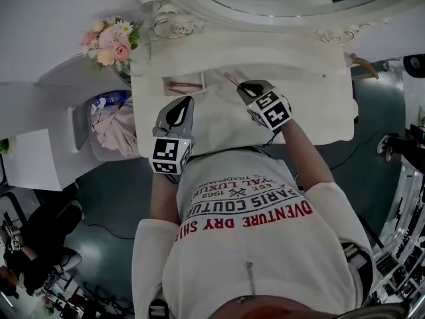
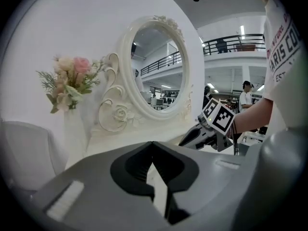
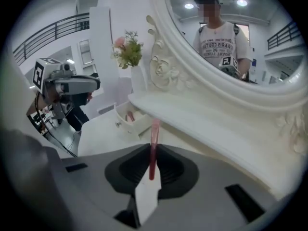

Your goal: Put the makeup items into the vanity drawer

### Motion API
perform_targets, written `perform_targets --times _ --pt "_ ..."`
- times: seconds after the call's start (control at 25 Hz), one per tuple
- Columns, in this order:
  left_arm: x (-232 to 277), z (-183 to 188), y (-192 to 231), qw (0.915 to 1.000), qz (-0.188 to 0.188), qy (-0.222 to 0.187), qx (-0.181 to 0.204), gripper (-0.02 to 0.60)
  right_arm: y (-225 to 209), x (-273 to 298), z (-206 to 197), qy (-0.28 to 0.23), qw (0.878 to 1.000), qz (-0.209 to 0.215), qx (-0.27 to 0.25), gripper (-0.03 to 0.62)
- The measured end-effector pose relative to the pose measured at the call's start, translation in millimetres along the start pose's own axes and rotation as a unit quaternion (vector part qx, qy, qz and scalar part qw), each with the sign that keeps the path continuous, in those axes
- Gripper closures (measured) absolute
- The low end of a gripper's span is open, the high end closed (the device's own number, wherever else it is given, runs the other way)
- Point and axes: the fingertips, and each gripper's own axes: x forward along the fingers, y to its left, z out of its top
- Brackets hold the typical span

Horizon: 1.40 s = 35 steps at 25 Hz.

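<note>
In the head view the white vanity top (image 1: 312, 105) has a small drawer (image 1: 184, 84) standing open at its left, with red makeup pieces lying inside. My right gripper (image 1: 244, 86) hovers just right of the drawer, shut on a thin pink makeup stick (image 1: 230, 79). The right gripper view shows that stick (image 3: 155, 129) clamped upright between the jaws of my right gripper (image 3: 153, 146), with the open drawer (image 3: 129, 121) beyond it. My left gripper (image 1: 182, 105) hangs over the table's front left; its jaws (image 2: 152, 143) meet with nothing between them.
A flower bouquet (image 1: 109, 42) stands at the vanity's back left corner. The oval mirror (image 2: 156, 71) with its ornate frame rises behind the tabletop. A bin (image 1: 113, 128) holding pink cloth sits on the floor left of the vanity.
</note>
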Motion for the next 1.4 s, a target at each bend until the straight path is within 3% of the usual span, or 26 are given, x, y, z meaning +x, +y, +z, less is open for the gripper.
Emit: perform_targets --times 0.24,0.48,0.8,0.92,1.08,1.24,1.4 --pt "-45.3 -3.2 47.4 0.9987 0.049 -0.007 -0.007 0.571 50.9 37.8 55.4 -0.005 0.995 0.057 -0.083 0.543" --pt "-88.6 -21.9 87.5 0.9938 0.105 -0.009 -0.034 0.571 91.1 80.6 85.2 0.014 0.984 0.093 -0.149 0.543" --pt "-121.0 -42.5 116.3 0.9862 0.153 -0.004 -0.063 0.571 100.3 120.0 87.1 0.067 0.971 0.09 -0.21 0.543" --pt "-121.2 -44.3 120.0 0.9854 0.157 -0.006 -0.067 0.571 99.1 123.9 86.5 0.064 0.976 0.093 -0.187 0.54" --pt "-111.8 -40.0 120.4 0.9872 0.146 -0.01 -0.064 0.571 93.4 119.3 91.5 0.047 0.985 0.09 -0.142 0.448" --pt "-98.9 -31.7 116.1 0.9911 0.122 -0.013 -0.052 0.571 87.4 103.1 101.5 0.011 0.991 0.075 -0.11 0.447" --pt "-89.1 -19.7 115.3 0.9948 0.096 -0.017 -0.031 0.571 79.5 80.3 120.5 -0.047 0.995 0.033 -0.082 0.451"
